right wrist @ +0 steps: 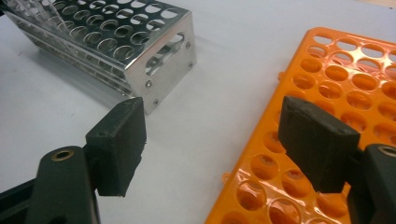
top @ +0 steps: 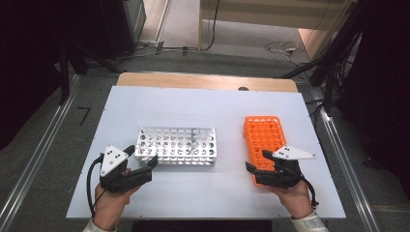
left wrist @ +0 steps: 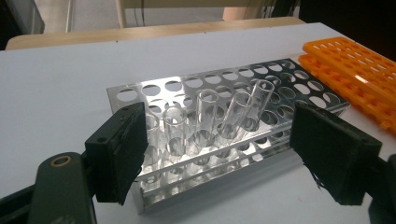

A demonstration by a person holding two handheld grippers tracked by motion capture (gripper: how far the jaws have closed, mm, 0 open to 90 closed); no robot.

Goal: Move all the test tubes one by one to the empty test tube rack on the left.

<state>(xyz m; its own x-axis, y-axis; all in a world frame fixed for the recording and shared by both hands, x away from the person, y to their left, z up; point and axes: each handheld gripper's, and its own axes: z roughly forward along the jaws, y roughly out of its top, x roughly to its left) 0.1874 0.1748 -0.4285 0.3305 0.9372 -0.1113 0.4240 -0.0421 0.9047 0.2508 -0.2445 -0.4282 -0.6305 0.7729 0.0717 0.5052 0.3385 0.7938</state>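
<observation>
A shiny metal test-tube rack (top: 176, 145) stands left of centre on the white table; in the left gripper view the rack (left wrist: 243, 116) holds several clear glass tubes (left wrist: 205, 116) in its near rows. An orange plastic rack (top: 263, 137) lies flat at the right. My left gripper (top: 143, 155) is open at the metal rack's near-left corner, its jaws (left wrist: 219, 154) spread wide in front of the tubes, holding nothing. My right gripper (top: 258, 160) is open over the orange rack's near end (right wrist: 327, 140), one jaw above the bare table, the other above the orange holes.
The white board (top: 203, 193) sits on a wooden table whose far edge (top: 208, 79) shows behind. Aluminium rails (top: 338, 145) run along both sides. Cables lie on the floor beyond. The metal rack's end plate (right wrist: 159, 74) shows in the right gripper view.
</observation>
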